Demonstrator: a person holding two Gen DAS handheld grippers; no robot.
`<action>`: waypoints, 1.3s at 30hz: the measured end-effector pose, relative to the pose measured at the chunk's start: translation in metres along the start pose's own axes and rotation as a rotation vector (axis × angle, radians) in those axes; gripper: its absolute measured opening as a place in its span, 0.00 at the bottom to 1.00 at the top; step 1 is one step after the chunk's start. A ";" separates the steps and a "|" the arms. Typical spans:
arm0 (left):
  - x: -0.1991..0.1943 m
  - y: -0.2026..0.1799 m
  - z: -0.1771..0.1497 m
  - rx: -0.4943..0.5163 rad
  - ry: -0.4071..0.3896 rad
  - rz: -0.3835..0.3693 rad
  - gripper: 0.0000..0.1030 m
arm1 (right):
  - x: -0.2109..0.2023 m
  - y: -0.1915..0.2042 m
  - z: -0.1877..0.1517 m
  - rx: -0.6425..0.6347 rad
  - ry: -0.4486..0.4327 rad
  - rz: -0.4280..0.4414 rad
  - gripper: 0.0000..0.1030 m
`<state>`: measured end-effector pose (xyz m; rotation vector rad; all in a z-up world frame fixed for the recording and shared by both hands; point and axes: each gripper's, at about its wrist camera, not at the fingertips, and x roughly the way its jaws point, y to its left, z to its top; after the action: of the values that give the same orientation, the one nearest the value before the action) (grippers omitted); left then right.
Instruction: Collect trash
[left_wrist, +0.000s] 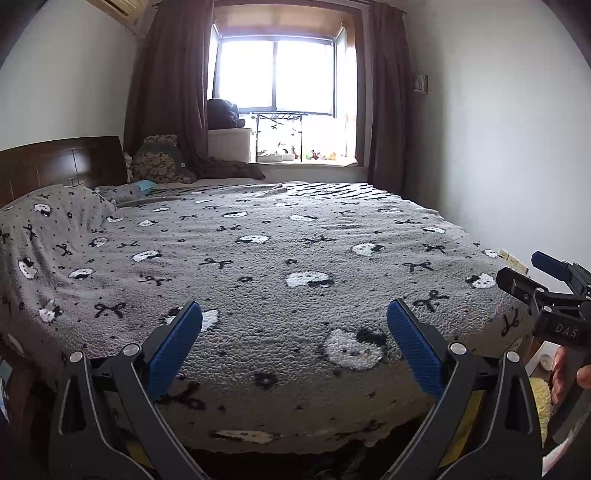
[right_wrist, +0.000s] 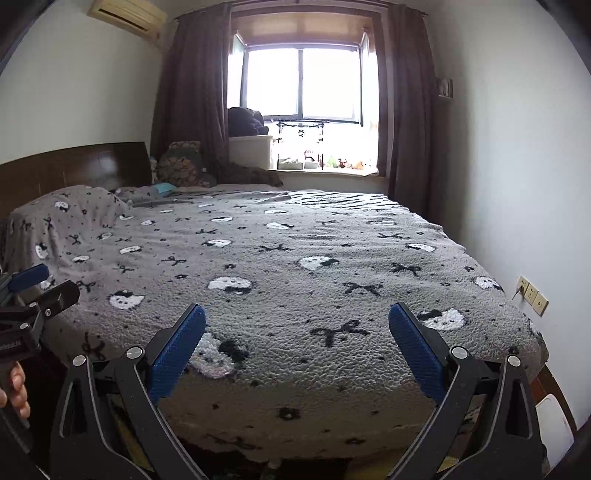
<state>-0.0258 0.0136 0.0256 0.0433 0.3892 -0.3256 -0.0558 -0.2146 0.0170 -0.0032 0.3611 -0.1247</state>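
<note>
Bedroom with a bed (left_wrist: 280, 258) under a grey cat-and-bow blanket (right_wrist: 295, 280), just ahead of both claws. Left claw (left_wrist: 294, 347) and right claw (right_wrist: 297, 349): released, empty. No trash visible; collection apparently not begun.

Grey bow-and-cat-patterned blanket (left_wrist: 280, 236), brown curtains (left_wrist: 173, 85), blue fingers (left_wrist: 177, 343)

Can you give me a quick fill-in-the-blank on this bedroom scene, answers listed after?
1. Both the left claw and the right claw are ____ and hold nothing.
2. The blanket is grey with black ____ and white cat faces.
3. The curtains beside the window are drawn ____.

Missing words: open; bows; open
</note>
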 end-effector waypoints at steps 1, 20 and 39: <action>0.000 0.000 0.000 0.000 0.000 0.000 0.92 | 0.000 0.000 0.000 0.000 0.000 0.002 0.97; -0.001 -0.001 0.000 -0.004 0.001 -0.003 0.92 | 0.000 0.005 0.000 -0.004 0.006 0.009 0.97; -0.001 -0.001 0.001 -0.006 0.000 -0.001 0.92 | 0.001 0.007 0.000 -0.006 0.010 0.011 0.97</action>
<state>-0.0269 0.0131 0.0269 0.0374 0.3900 -0.3259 -0.0538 -0.2073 0.0166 -0.0061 0.3714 -0.1133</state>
